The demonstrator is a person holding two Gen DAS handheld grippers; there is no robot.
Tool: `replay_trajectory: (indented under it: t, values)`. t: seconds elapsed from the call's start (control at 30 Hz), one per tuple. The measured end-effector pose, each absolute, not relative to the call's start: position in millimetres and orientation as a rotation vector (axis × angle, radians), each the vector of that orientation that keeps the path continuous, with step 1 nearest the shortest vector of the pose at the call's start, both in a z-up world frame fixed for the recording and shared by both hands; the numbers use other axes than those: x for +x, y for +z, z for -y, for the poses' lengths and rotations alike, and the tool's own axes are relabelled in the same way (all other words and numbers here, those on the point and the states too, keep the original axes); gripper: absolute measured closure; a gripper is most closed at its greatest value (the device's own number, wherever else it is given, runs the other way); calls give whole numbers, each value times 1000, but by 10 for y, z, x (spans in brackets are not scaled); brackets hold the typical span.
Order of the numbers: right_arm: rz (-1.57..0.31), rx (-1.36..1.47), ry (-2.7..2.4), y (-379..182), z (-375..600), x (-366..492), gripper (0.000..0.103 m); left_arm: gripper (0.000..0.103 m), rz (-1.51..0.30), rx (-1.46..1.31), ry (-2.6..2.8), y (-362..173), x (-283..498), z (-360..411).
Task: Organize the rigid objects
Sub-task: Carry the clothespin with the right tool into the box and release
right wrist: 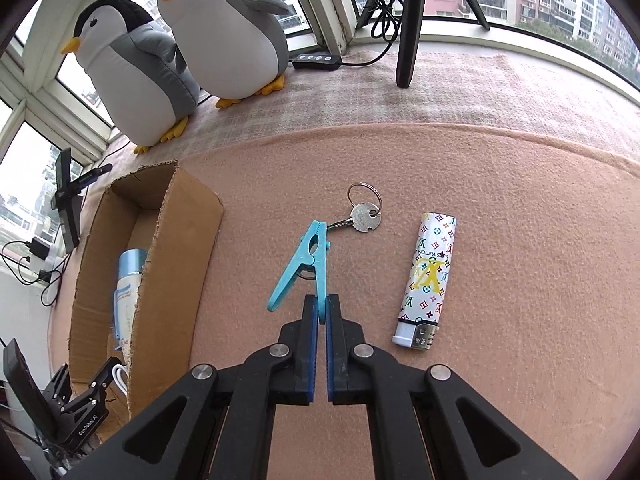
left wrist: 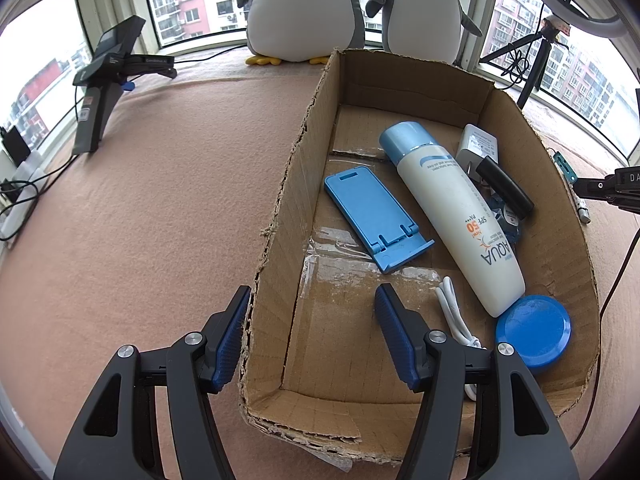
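A cardboard box (left wrist: 304, 168) holds a sunscreen bottle (left wrist: 452, 212), a blue phone stand (left wrist: 376, 216), a blue round lid (left wrist: 534, 330), a white cable (left wrist: 456, 320), a white charger (left wrist: 478, 146) and a black tube (left wrist: 506, 186). My left gripper (left wrist: 310, 334) is open, straddling the box's near-left wall. My right gripper (right wrist: 321, 314) is shut on one leg of a light-blue clothespin (right wrist: 306, 264) on the pink cloth. A key with a ring (right wrist: 360, 216) and a patterned lighter (right wrist: 426, 276) lie beside it. The box (right wrist: 176, 240) shows at the left.
Two plush penguins (right wrist: 224, 36) stand by the window at the back. A tripod leg (right wrist: 408, 20) and a black remote (right wrist: 316, 60) are behind the objects. A black stand (left wrist: 102, 92) stands at the left on the pink cloth (left wrist: 152, 208).
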State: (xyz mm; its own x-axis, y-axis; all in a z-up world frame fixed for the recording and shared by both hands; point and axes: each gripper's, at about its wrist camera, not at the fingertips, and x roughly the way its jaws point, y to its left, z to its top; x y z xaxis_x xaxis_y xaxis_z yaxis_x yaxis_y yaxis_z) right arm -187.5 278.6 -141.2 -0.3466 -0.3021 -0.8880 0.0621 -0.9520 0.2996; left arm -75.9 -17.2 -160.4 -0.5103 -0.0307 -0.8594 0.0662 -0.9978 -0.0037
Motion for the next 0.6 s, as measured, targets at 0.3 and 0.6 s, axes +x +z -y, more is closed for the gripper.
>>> replay_trajectory:
  t: [0.3, 0.6]
  values:
    - [183, 1466, -2385, -916, -2266, -1838, 100, 41, -58, 1525, -2682, -1601, -764, 171]
    - [3, 1382, -2335, -863, -1571, -1946, 100, 41, -61, 1525, -2683, -1596, -784, 162]
